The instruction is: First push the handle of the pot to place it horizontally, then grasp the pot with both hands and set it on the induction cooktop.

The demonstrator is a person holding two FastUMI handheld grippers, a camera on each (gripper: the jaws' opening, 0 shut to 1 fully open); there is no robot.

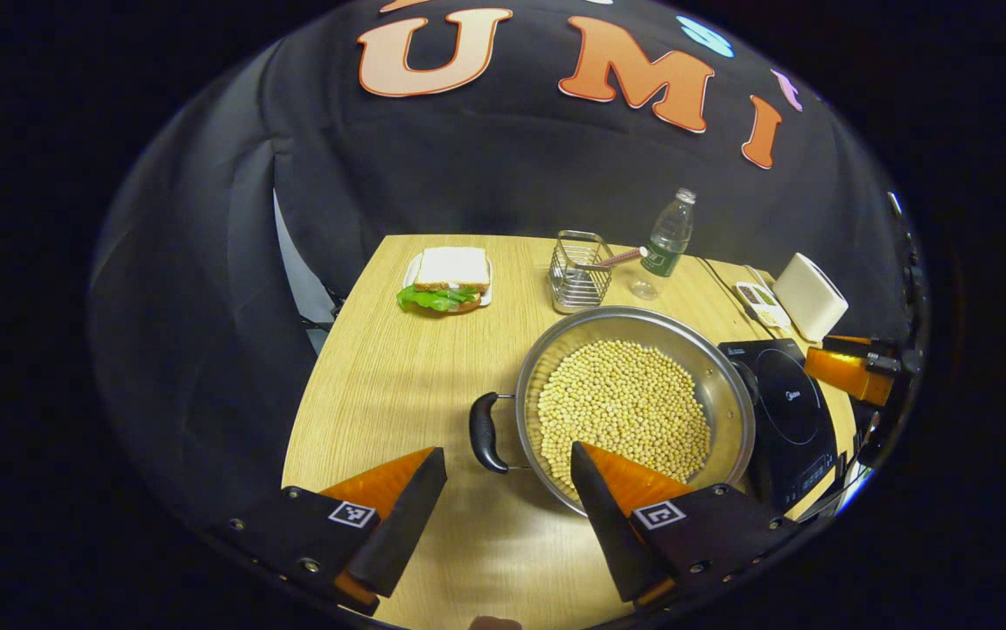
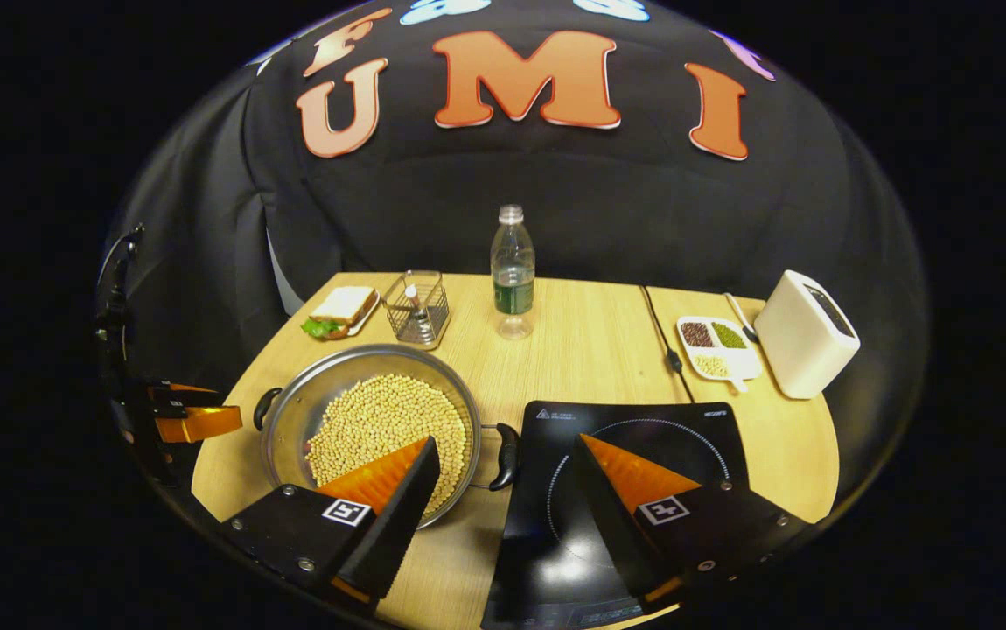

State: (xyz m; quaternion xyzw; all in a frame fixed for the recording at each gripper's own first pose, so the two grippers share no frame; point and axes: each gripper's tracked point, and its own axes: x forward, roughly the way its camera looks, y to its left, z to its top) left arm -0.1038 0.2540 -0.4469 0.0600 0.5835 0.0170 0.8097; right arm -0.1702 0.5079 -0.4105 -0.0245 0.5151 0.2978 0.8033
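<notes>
In the left gripper view, the left gripper (image 1: 507,477) sits nearest the lens, its two orange and black fingers spread wide and holding nothing. Between the fingers, a little farther off, lies the pot's black left handle (image 1: 485,432). The pot (image 1: 634,402) is a wide steel pan full of pale beans (image 1: 621,411), standing on the wooden desk (image 1: 389,385). Its right rim is just beside the black cooktop (image 1: 787,411); the pot is not on the cooktop.

In the right gripper view, the right gripper (image 2: 507,464) is also spread wide and empty. The pot's right handle (image 2: 505,456) lies between its fingers, at the cooktop's left edge. The left finger overlaps the pot in the picture and the right finger overlaps the cooktop.

Farther back on the desk are a sandwich (image 1: 449,278) on a plate, a wire basket (image 1: 580,271), and an upright water bottle (image 2: 513,271). To the right are a small divided dish of grains (image 2: 717,346), a white box (image 2: 809,332), and a black cable (image 2: 662,337).
</notes>
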